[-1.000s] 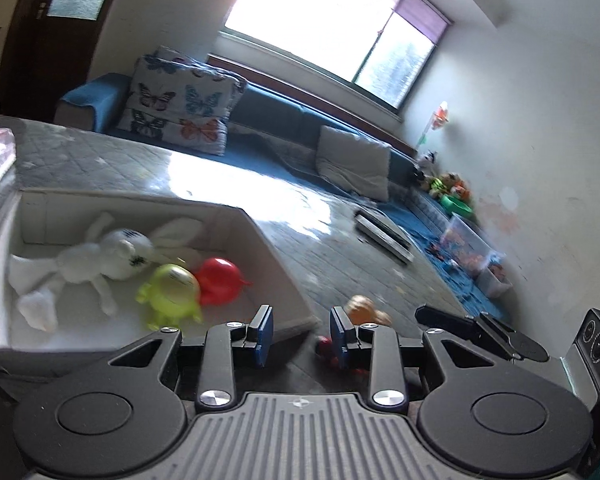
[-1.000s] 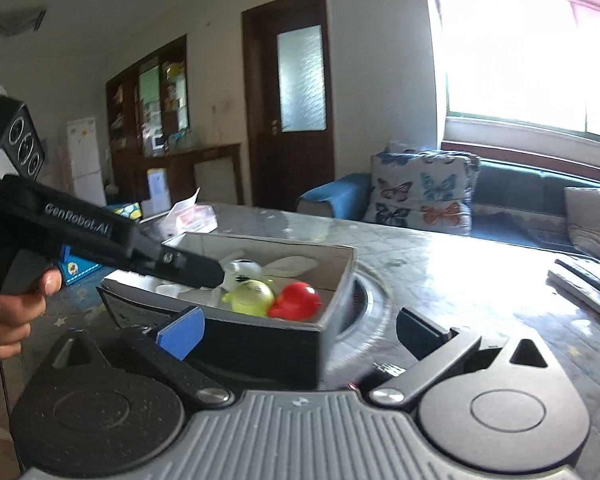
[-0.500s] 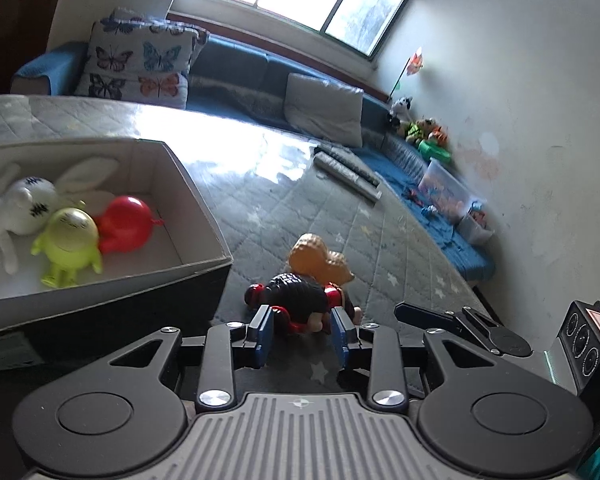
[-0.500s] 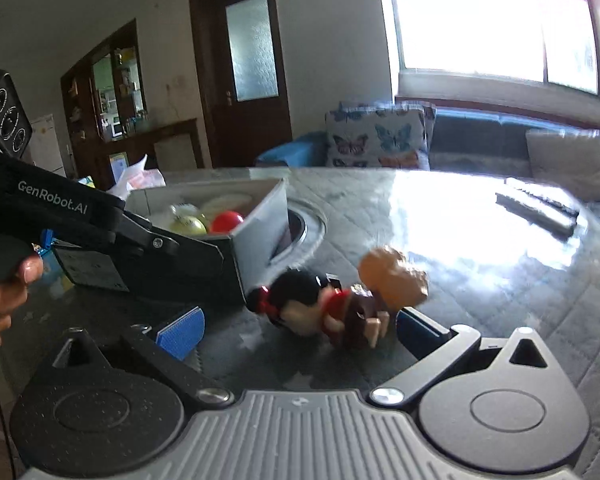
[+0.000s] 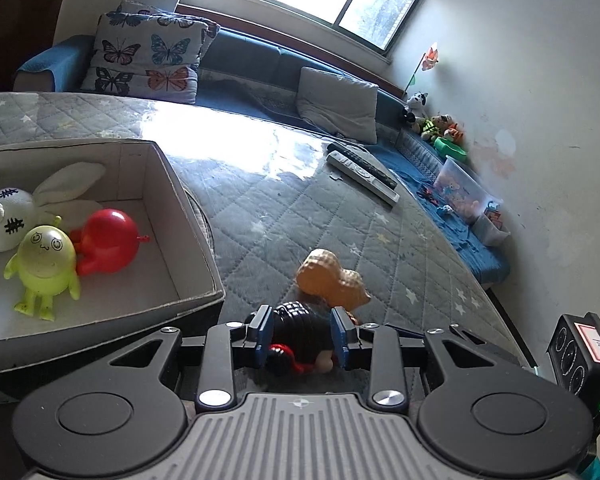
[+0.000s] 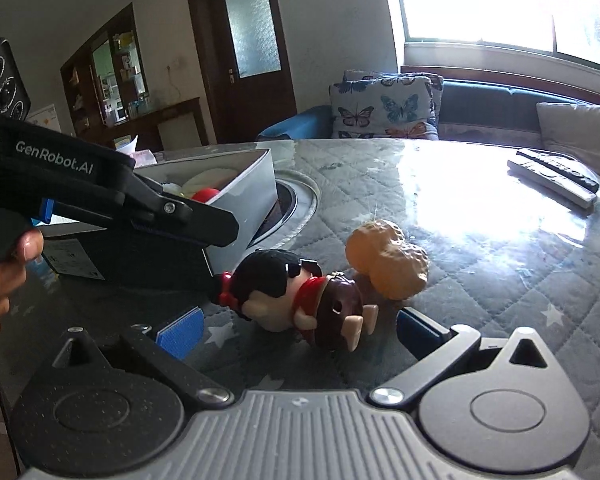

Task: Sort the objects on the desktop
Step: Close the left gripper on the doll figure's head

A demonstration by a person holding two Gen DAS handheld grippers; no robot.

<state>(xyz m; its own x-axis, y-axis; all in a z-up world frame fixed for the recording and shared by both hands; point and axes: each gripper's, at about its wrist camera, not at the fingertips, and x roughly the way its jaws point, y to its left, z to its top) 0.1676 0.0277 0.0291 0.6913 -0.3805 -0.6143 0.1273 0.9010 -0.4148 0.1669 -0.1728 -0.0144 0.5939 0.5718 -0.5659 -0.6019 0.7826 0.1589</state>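
A doll with black hair and a red bow (image 5: 300,330) (image 6: 296,300) lies on its side on the quilted table. My left gripper (image 5: 300,336) is open, with its blue pads on either side of the doll's head. An orange peanut toy (image 5: 330,278) (image 6: 390,260) lies just beyond the doll. A grey box (image 5: 188,216) (image 6: 246,184) at the left holds a green figure (image 5: 46,260), a red toy (image 5: 106,240) and a white plush rabbit (image 5: 4,216). My right gripper (image 6: 296,330) is open wide, low over the table, just in front of the doll.
Two remote controls (image 5: 362,174) (image 6: 552,178) lie on the far right of the table. A sofa with a butterfly pillow (image 5: 148,62) runs behind it. The table edge (image 5: 496,300) falls away on the right. A round inset (image 6: 296,204) sits beside the box.
My left gripper swung right from over the box and came down around the doll's head. My right gripper moved closer to the doll and the peanut.
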